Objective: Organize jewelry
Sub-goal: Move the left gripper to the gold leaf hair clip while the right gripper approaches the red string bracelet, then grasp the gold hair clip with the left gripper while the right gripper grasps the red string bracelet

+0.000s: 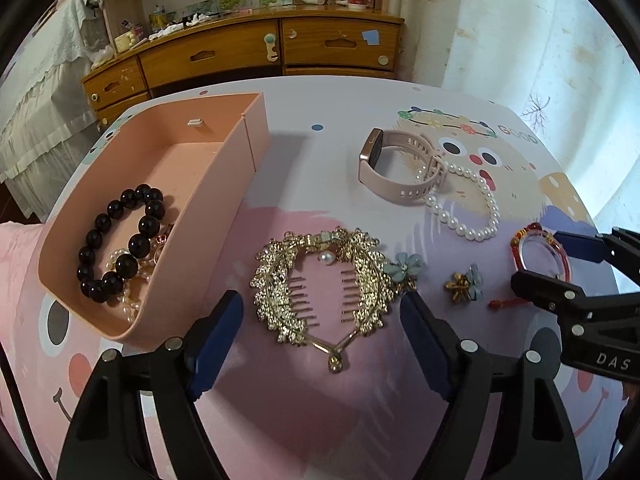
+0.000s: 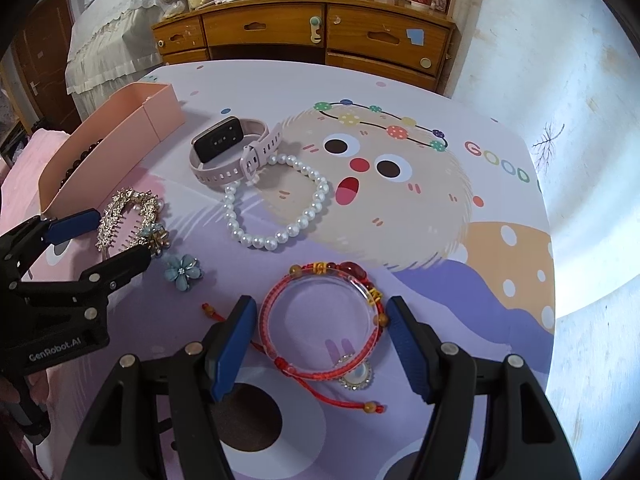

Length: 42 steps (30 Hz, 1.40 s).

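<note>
Both hand-held grippers are hanging open: left (image 1: 322, 334) straddling the gold comb (image 1: 322, 284), right (image 2: 320, 344) straddling the red bracelet (image 2: 320, 320).

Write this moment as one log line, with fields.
left gripper: open around gold hair comb | right gripper: open around red bracelet | pink box: holds black bracelet

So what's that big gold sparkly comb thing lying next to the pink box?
The gold, rhinestone-studded hair comb looks like metal: two leafy, glittering arms joined at the far end by a clasp with a hanging pearl, and rows of thin teeth pointing inward. It lies flat on the cartoon-print tablecloth, just right of the pink plastic box. A small blue flower clip sits against its right arm. The left gripper is open, its blue pads either side of the comb, not gripping it.
</note>
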{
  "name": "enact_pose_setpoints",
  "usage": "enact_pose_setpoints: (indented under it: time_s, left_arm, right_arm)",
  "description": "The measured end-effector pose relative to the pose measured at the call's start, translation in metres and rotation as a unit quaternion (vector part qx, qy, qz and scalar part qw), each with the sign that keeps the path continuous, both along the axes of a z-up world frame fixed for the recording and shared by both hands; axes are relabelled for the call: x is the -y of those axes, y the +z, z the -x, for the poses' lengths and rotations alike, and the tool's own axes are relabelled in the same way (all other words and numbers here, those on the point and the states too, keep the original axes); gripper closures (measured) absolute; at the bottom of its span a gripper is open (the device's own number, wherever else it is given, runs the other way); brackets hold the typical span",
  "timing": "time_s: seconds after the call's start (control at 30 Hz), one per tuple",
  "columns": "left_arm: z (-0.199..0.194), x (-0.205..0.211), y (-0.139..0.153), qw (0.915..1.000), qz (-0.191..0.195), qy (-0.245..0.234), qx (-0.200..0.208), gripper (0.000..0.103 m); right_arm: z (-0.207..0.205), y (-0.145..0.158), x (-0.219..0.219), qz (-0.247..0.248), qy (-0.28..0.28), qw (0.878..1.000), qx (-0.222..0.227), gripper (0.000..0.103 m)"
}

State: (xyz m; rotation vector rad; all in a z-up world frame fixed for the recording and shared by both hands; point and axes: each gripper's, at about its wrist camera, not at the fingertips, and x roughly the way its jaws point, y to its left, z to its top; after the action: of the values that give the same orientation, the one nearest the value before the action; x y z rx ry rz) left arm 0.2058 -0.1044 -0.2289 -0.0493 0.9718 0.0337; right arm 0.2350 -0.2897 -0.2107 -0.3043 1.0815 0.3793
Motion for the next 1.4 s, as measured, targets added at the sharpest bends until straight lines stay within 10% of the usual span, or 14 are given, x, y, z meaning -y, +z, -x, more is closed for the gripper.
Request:
enact_pose_setpoints:
  time_s: [1.4]
  left_arm:
    - [0.049,-0.019,0.050,0.9966,0.035,-0.059,0.046,0.053]
  right_arm:
    - [0.045,0.033,-0.043,-0.024,-0.025,0.999,0.004,0.040]
